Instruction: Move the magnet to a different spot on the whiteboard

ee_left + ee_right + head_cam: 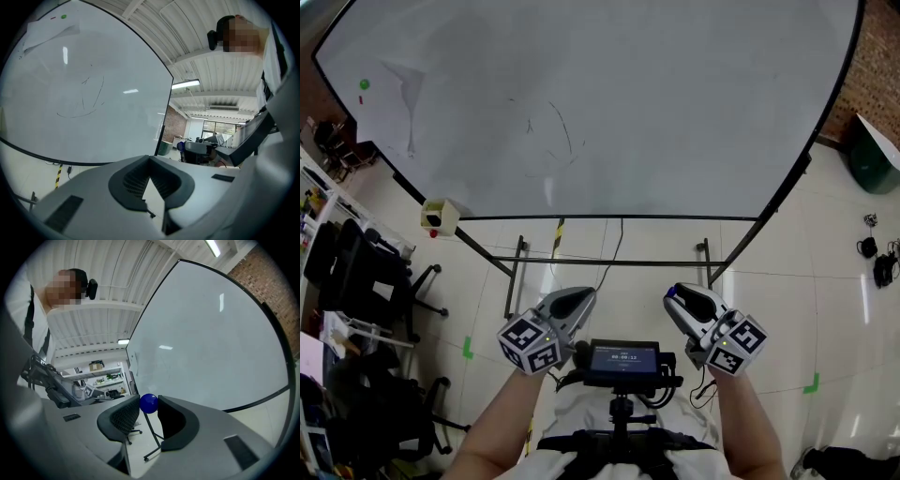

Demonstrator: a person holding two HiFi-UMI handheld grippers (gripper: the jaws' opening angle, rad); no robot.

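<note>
**A:** Nearest us is the small screen [623, 360] at the person's chest, with a gripper on either side of it. What is the step?

**B:** As I judge it, carrying. The whiteboard [609, 103] fills the view ahead, and nearly all of it is bare. There are only faint pen strokes in the middle, a pale sheet [405, 82] at its upper left, and a green magnet [364, 84] beside that sheet.

**A:** And the claws?

**B:** The right gripper [675, 296] has its jaws closed on the blue magnet [149, 403], a small ball pinched at their very tips. The left gripper [586, 298] has its tips together with nothing between them.

**A:** So where does the magnet sit?

**B:** Right at the far end of the right claw, one pad on each side of it. It is low by the body and well apart from the board.

**A:** How should the carry be done well?

**B:** Keep the squeeze steady, because a round thing held only at the tips may roll out. Pick a bare patch clear of the sheet and the green magnet. Bring the ball squarely against the surface and let it seat there. Only then part the jaws and draw straight back, so the pads do not drag it along.
</note>
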